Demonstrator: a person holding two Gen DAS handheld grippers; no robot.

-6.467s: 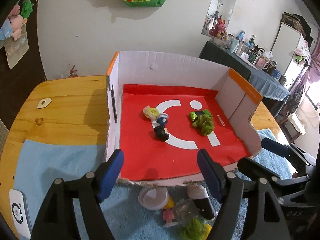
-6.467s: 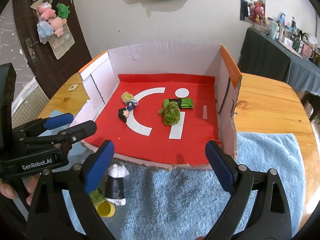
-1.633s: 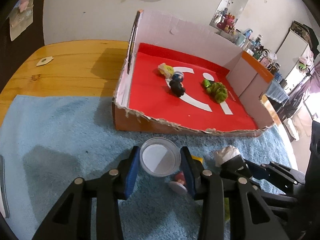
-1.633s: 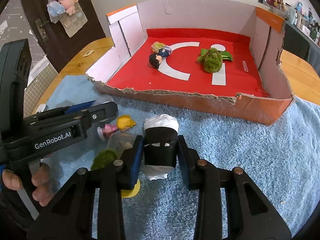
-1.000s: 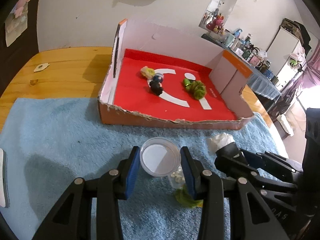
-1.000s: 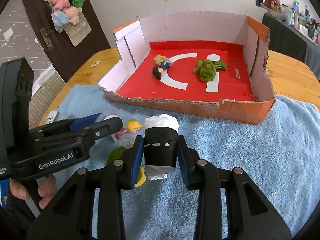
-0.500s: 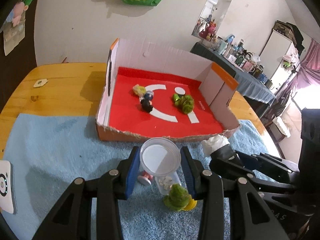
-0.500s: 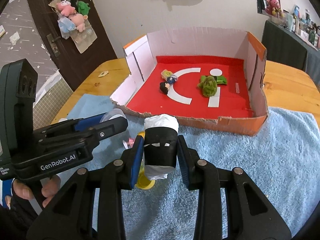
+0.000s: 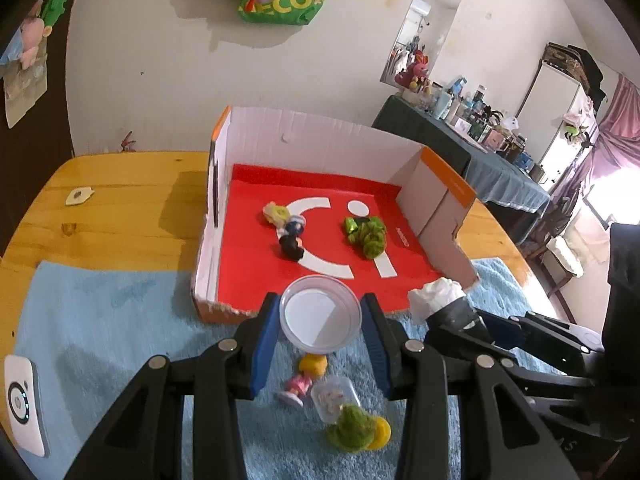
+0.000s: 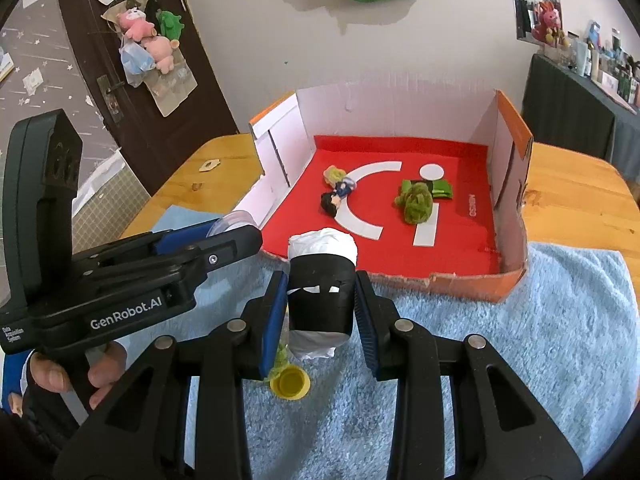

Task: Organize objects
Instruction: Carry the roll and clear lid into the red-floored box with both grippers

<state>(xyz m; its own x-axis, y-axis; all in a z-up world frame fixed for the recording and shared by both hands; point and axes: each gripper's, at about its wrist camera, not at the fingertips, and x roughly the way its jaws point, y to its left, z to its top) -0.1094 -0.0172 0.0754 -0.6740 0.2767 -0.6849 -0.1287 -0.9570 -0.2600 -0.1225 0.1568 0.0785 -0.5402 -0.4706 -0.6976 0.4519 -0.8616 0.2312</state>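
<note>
The left tool [image 9: 320, 322] pinches a round clear plastic lid [image 9: 320, 314]; the right tool [image 10: 321, 306] clamps a black-wrapped white roll [image 10: 322, 292]; either could slip short of the red-floored cardboard box [image 10: 440, 276].

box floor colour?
Red with white curved and round markings; the box floor shows best in the right wrist view.

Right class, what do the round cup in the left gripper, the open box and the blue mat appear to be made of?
Round cup: likely clear plastic, glossy; see-through rim, white base.
Open box: corrugated cardboard, matte; ragged torn front edge, with a smooth red printed sheet on its floor.
Blue mat: looks like terry towelling; fuzzy, looped pile.
</note>
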